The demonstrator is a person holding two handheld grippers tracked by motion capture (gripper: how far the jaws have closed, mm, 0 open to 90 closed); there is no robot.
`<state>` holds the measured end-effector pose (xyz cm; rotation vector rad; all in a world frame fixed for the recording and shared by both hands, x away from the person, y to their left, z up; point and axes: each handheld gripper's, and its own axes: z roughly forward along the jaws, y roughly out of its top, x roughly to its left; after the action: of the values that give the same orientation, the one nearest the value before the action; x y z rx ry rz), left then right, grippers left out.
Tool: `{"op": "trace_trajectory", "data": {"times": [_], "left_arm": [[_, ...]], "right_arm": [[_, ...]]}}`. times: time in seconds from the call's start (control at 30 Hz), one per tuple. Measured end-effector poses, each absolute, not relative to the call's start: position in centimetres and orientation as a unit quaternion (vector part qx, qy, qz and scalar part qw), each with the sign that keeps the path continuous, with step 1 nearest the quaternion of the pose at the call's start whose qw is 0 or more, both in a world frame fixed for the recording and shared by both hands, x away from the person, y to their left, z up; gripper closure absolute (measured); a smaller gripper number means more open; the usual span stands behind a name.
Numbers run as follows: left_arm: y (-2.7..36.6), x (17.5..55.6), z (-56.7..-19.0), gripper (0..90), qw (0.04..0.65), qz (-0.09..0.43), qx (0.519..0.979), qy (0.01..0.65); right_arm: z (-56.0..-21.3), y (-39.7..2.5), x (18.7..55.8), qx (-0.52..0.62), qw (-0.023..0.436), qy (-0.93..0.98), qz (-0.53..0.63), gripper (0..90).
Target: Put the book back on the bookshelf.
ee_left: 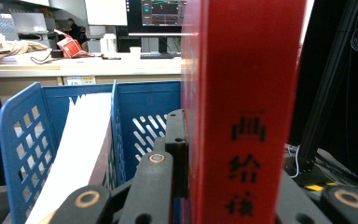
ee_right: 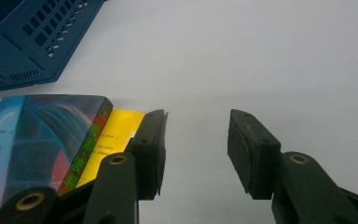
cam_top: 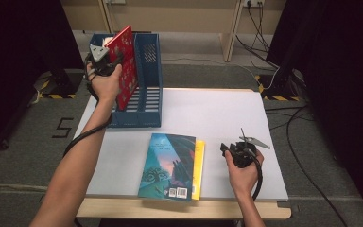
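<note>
My left gripper [cam_top: 116,59] is shut on a red book [cam_top: 127,64], held upright and tilted over the blue file rack [cam_top: 144,101] at the table's back left. In the left gripper view the red book's spine [ee_left: 244,107] with black characters stands between the jaws, above the rack's compartments [ee_left: 140,116]. My right gripper [cam_top: 226,148] rests low over the white table, open, nothing between its fingers [ee_right: 151,149]. Just left of it lies a blue-covered book [cam_top: 168,165] stacked on a yellow book [cam_top: 199,168].
White pages of another book [ee_left: 81,154] stand in the rack's left compartment. The white tabletop [cam_top: 217,113] stretches right of the rack. Cables run over the floor at the right [cam_top: 293,123]. A desk with monitors [ee_left: 158,11] lies beyond the rack.
</note>
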<state>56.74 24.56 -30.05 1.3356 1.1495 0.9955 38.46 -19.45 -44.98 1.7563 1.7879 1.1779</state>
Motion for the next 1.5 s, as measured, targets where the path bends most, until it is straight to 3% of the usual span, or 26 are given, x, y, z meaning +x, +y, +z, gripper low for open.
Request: {"op": "trace_trajectory", "data": {"times": [1.5], "left_arm": [[24.0, 58.9, -33.2, 79.3, 0.511, 0.411, 0.565, 0.5]], "right_arm": [[-45.1, -19.6, 38.6, 0.622, 0.183, 0.636, 0.419, 57.2]]}}
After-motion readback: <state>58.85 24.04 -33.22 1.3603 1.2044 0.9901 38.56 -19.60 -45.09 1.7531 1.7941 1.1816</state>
